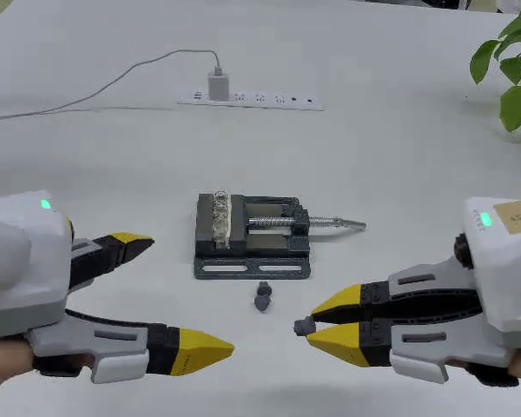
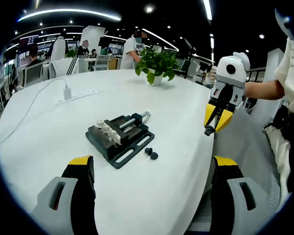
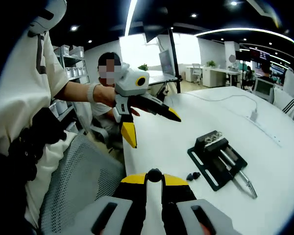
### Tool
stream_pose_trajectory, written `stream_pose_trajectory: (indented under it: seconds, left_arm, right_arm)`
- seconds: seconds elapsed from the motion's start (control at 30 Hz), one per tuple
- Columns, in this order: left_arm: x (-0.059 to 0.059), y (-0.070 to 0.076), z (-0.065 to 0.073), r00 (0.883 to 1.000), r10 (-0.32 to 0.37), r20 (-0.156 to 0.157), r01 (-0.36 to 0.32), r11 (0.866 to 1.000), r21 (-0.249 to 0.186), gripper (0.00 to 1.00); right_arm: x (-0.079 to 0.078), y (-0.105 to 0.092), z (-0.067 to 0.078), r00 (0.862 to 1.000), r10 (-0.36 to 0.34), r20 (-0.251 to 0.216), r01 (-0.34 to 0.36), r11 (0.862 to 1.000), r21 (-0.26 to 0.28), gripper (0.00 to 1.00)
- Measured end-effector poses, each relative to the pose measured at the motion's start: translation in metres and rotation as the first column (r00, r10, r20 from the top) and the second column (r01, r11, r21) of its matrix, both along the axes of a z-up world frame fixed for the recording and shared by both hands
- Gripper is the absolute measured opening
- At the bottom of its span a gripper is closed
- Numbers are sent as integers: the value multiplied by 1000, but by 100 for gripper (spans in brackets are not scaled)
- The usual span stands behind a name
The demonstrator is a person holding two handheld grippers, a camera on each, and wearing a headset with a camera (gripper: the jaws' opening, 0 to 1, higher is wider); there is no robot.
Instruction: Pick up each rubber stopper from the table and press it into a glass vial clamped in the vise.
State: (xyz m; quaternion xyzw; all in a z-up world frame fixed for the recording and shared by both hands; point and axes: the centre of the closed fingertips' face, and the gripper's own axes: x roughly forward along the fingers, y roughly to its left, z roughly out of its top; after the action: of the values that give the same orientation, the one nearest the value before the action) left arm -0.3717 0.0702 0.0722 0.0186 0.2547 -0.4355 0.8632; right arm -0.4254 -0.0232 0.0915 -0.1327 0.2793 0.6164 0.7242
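Right gripper [image 1: 311, 325] is sitting nearest me, jaws pinching together on one dark stopper [image 1: 304, 327], hovering low over the table [image 1: 399, 174] and pointing left toward the work. Left gripper [image 1: 187, 294] is idling opposite it, jaws spread wide, carrying nothing. Just beyond, two loose stoppers [image 1: 262, 297] are lying touching each other, just in front of the vise [image 1: 252, 252]. The vials [image 1: 220, 217] are standing clamped in it, unplugged as far as I can tell. I'm judging the job barely begun: one stopper in hand, none seated.
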Motion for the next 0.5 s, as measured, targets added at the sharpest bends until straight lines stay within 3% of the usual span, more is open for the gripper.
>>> stream_pose_trajectory:
  seconds: [0.3,0.5]
  left_arm:
    - [3,7,-6,995,-18,101,4,990,144,99]
    - [5,11,-7,992,-16,128,-6,986,166,99]
  right_arm:
    - [4,-5,-14,998,66,9,-64,993,-101,6]
    - [11,-3,-13,995,101,26,-96,986,-135,6]
